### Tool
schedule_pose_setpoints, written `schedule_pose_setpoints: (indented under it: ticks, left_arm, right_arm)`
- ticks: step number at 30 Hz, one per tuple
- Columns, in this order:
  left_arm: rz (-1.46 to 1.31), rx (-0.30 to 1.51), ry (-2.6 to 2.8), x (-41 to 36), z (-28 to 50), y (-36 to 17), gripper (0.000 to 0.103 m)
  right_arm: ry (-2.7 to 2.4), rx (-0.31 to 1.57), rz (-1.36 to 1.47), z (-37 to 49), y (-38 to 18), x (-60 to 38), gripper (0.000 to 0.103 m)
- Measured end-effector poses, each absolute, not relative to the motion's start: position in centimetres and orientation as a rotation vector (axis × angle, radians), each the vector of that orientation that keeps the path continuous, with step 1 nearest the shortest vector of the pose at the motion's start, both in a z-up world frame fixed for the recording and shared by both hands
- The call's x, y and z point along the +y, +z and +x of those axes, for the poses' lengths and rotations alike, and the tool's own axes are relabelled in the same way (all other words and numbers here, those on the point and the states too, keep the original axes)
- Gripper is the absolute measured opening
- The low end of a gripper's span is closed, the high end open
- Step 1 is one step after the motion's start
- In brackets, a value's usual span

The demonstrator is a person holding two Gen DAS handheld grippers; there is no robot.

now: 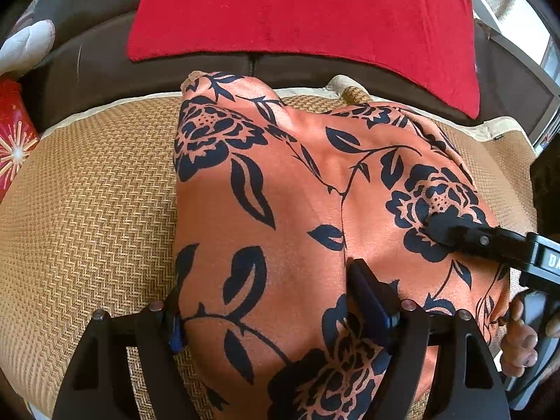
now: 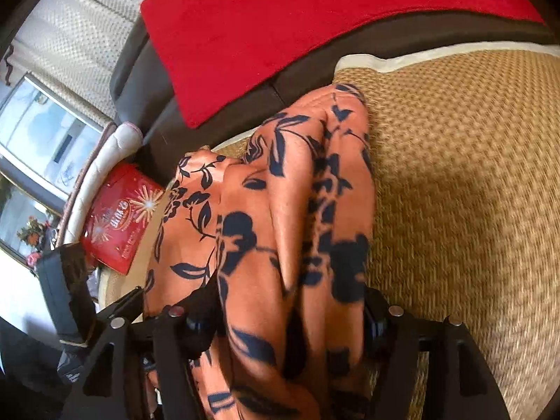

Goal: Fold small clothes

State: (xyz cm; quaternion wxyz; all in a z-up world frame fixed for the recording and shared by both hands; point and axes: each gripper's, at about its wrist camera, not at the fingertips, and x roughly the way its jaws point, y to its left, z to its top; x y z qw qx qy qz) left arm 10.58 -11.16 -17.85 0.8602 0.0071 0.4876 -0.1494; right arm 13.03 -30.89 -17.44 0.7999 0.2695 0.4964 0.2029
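You are midway through a fold: the orange floral garment lies bunched on the woven mat, running from right under your tongs out toward the dark sofa edge ahead.

Your left gripper stands wide. One finger rests on top of the cloth and the other sits at the garment's left border; the cloth drapes over and between them, but the pads do not look pressed on it. Your right gripper is blurred in its own view, with the cloth heaped between its jaws; I cannot tell whether it pinches anything. From the left view its finger lies on the cloth just right of and ahead of your left tongs.

My judgement is that you are between grips, so the next move calls for finding a clean hem on each side, closing on a single layer, and drawing the cloth flat before you turn it over itself. The ridges running ahead of your tongs say it needs smoothing first.

For room, bare mat lies well to the left of your left tongs and to the right of your right tongs. Ahead, the far end of the garment nearly reaches the mat's pale border, with the red cloth beyond. A red box sits near your left tongs' outer side; keep clear of it.
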Motion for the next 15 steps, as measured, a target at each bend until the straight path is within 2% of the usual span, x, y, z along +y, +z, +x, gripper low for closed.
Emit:
schedule_pose_setpoints:
  ticks: [1,15]
  left_arm:
    - [0.017,1.022,-0.312,-10.4,11.2,-19.1,0.081]
    - [0.062,0.997,-0.264,-8.8,7.9,-18.5,0.081]
  right_arm:
    - [0.430,1.067,0.585,12.7,-17.4,-31.1,0.068]
    - [0.300,1.028,0.530,8.6,-16.3,-31.7,0.067]
